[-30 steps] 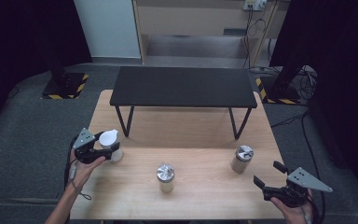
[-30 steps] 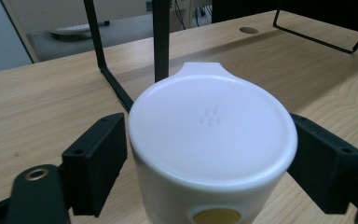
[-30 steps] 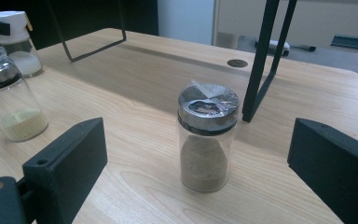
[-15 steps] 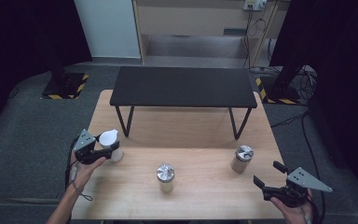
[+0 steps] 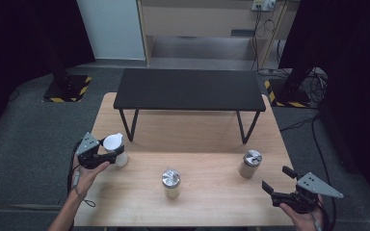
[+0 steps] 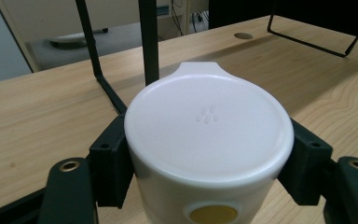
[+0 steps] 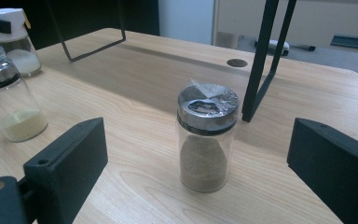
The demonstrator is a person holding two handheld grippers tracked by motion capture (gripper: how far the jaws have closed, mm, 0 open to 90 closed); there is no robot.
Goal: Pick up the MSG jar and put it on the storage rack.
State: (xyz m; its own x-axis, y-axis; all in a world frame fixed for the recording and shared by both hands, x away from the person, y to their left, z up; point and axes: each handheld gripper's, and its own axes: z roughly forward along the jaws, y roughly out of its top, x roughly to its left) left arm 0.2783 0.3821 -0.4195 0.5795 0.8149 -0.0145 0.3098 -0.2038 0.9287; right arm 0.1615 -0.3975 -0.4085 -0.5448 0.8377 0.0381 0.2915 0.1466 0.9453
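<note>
White-lidded jar (image 6: 209, 140) at the table's (image 5: 212, 211) left edge sits clamped between the left gripper's (image 5: 107, 155) jaws, its lower body cut off, while the right gripper (image 7: 200, 172) gapes wide, touching nothing, before a metal-capped jar (image 7: 207, 135) of brownish powder.

Table (image 5: 212, 202): pale wood, visible grain, smooth, low sheen. Bench (image 5: 190, 89): matt black top, thin black metal legs. 2 jars (image 7: 207, 137) (image 7: 10, 105): clear glass, shiny metal lids under crinkled film; powder inside. Shaker (image 6: 208, 154): smooth white plastic lid, slight gloss, glass body. Gripper jaws: matt black plastic. Floor (image 5: 24, 134): grey, rough, carpet-like.
</note>
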